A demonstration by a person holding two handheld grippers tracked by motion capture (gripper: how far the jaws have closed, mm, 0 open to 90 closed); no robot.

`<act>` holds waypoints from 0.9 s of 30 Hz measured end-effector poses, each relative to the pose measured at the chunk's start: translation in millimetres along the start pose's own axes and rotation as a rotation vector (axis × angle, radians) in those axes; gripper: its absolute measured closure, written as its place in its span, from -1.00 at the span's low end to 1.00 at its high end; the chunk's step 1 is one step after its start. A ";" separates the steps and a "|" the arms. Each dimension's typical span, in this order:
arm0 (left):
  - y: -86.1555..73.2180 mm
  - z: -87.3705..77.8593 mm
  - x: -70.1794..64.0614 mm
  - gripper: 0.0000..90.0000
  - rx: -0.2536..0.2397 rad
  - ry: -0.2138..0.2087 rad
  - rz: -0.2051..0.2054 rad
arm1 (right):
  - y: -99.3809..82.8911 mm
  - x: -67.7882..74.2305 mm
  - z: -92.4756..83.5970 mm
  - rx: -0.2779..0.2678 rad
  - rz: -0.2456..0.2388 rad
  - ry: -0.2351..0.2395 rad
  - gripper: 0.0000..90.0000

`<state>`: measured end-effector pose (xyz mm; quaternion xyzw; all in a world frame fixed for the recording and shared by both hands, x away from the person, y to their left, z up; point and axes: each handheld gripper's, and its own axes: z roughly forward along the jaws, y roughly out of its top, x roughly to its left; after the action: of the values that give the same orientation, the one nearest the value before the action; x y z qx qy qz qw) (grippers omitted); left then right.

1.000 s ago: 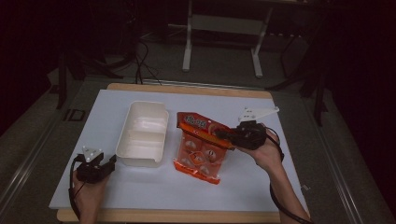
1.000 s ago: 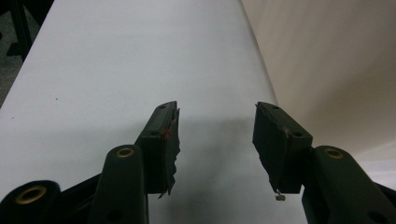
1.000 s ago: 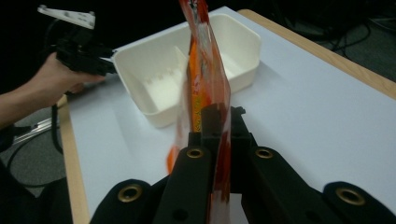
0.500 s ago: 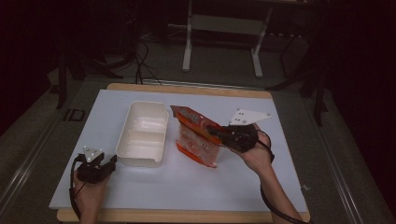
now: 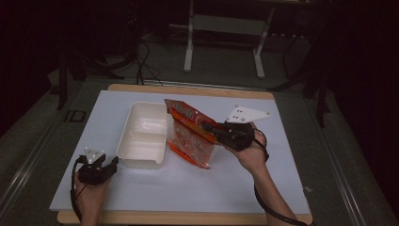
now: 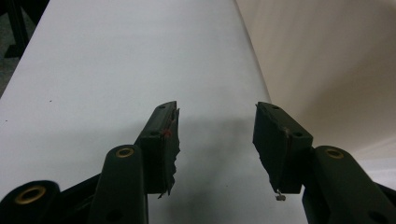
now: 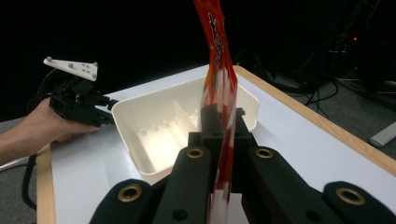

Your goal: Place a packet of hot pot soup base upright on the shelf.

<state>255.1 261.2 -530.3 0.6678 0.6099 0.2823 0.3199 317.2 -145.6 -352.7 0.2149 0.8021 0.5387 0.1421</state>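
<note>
Right tongs [image 5: 209,128] pinch the bag [image 5: 188,134], lifted at the tray's [image 5: 141,136] 3 o'clock; left tongs [image 5: 110,165] idle, spread; next, judged: carry bag over tray, release.

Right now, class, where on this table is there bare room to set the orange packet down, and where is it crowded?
Free: the white mat in front, between the left gripper and the right forearm; also the far strip behind the white tray, and the mat's right side. Crowded: the middle, where the orange packet hangs in the right gripper beside the tray.
</note>
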 end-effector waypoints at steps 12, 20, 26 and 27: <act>0.8 1.8 -3.6 0.13 0.003 -0.007 0.019 | 20.2 1.9 6.2 0.026 0.016 0.024 1.00; 1.3 1.6 -5.7 0.41 0.003 -0.044 0.027 | 31.7 2.5 4.2 0.026 0.019 0.036 1.00; 2.0 1.0 -9.1 0.66 0.002 -0.072 0.043 | 39.7 3.3 5.9 0.021 0.021 0.042 1.00; 2.3 1.3 -10.5 0.68 0.000 -0.085 0.047 | 41.0 3.2 6.6 0.022 0.022 0.045 1.00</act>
<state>256.6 250.6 -529.2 0.6934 0.5799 0.2610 0.3388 325.3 -125.3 -317.3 0.2131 0.8085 0.5362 0.1160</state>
